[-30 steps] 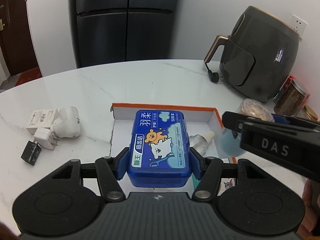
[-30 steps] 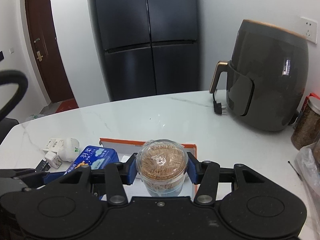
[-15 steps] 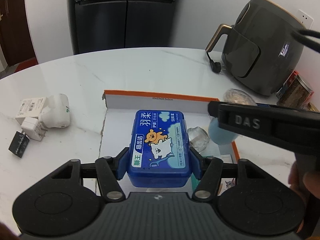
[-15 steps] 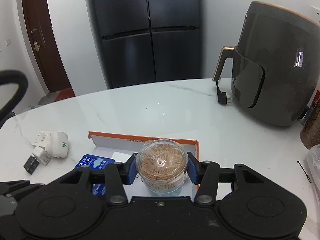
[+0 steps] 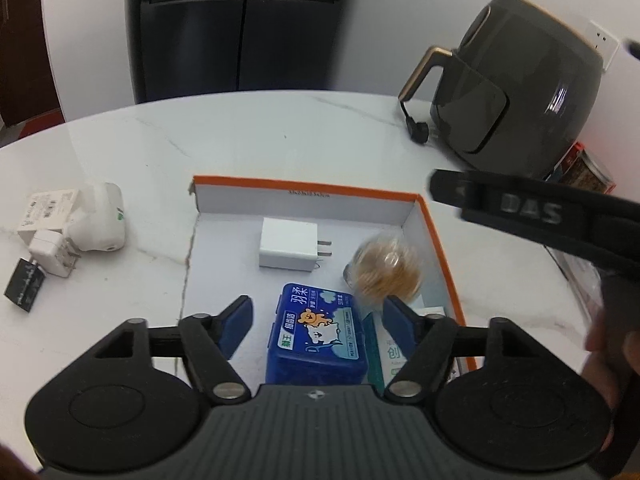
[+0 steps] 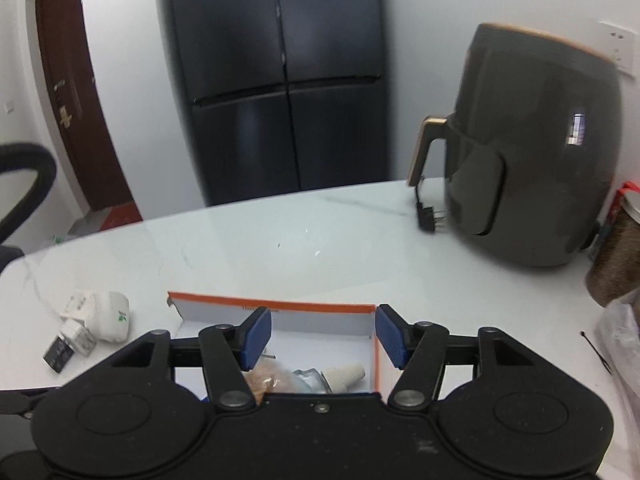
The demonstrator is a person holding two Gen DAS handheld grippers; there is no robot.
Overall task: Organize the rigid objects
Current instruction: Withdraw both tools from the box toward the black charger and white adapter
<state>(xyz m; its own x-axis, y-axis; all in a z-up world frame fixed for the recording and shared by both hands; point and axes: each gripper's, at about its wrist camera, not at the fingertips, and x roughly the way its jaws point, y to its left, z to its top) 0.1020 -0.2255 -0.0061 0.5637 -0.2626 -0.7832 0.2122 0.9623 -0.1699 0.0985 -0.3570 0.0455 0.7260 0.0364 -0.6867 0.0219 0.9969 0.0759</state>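
Observation:
An orange-edged white box (image 5: 304, 200) lies on the marble table. In it are a blue floss case (image 5: 318, 334), a round toothpick jar (image 5: 386, 274) and a white charger (image 5: 286, 248). My left gripper (image 5: 318, 316) is open above the blue case, jaws wide on either side of it. My right gripper (image 6: 322, 336) is open and empty above the box (image 6: 280, 310); the toothpick jar (image 6: 260, 378) and a small dropper bottle (image 6: 332, 374) lie below it. The right gripper's body crosses the left wrist view at the right (image 5: 528, 212).
White plugs and a small black adapter (image 5: 68, 228) lie on the table left of the box. A dark air fryer (image 5: 516, 104) with its plug stands at the back right, jars (image 6: 616, 256) beside it. A black fridge is behind the table.
Both grippers opened and lifted. The blue case and the toothpick jar were let go and now lie in the box.

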